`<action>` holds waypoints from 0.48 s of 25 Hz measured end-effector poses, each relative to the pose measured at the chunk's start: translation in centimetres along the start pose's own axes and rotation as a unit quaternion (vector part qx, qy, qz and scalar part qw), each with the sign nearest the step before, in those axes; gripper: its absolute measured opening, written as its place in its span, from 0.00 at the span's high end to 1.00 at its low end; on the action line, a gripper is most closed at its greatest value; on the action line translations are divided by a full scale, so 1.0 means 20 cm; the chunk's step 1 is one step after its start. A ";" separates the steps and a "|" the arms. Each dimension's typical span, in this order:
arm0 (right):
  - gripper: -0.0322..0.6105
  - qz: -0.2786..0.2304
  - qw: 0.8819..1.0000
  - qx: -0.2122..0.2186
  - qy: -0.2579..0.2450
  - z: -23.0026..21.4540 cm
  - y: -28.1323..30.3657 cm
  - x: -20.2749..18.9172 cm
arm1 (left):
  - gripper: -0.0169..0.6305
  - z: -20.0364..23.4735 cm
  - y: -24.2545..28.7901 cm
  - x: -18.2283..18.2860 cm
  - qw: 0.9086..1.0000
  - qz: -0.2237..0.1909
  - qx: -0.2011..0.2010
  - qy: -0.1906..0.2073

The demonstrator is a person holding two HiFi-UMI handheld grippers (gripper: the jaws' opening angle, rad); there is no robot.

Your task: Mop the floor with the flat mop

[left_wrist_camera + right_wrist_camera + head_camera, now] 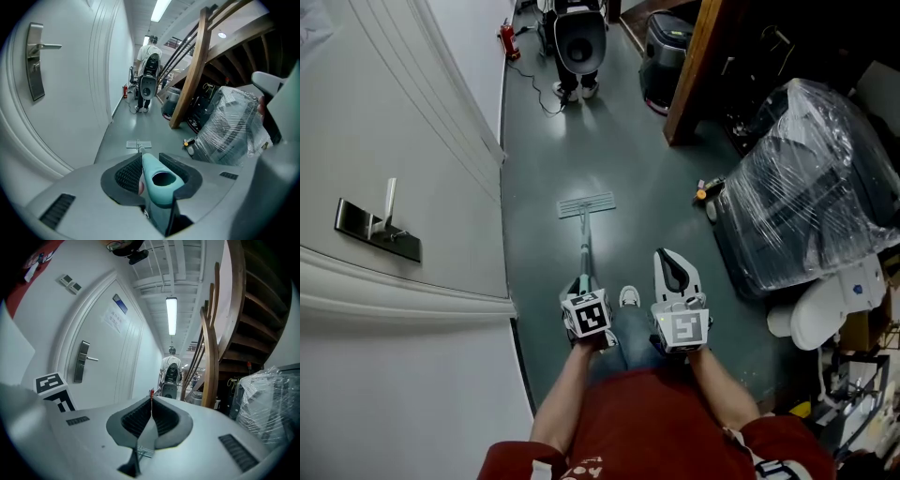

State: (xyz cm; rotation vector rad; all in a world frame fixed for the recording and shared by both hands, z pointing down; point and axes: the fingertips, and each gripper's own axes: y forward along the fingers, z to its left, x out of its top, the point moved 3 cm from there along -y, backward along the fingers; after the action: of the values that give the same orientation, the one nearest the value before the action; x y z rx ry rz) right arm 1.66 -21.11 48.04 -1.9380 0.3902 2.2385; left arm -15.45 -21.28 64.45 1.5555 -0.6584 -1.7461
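The flat mop's grey head lies flat on the dark green floor straight ahead of me, and its pole runs back toward me. My left gripper is shut on the teal grip at the pole's top. In the left gripper view the mop head shows beyond the jaws. My right gripper hangs just right of the pole, apart from it. Its jaws are shut together with nothing between them.
A white door with a lever handle lines the left side. A plastic-wrapped bulk, a wooden post and a small orange item crowd the right. Farther down the corridor stands a person with a machine, near a fire extinguisher.
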 end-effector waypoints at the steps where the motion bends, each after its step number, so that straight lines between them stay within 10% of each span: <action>1: 0.92 0.008 1.000 0.002 -0.002 0.01 -0.03 -0.01 | 0.78 -0.01 -0.02 -0.03 1.000 0.001 0.000 0.000; 12: 0.92 -0.004 1.000 0.019 -0.004 0.04 -0.21 0.20 | 0.78 -0.11 -0.18 -0.20 1.000 -0.004 0.004 -0.006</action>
State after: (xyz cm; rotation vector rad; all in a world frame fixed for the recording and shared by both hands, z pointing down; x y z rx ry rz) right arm 1.46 -16.98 43.87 -1.9065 0.4206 2.2172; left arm -13.78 -15.78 64.00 1.5563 -0.6670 -1.7633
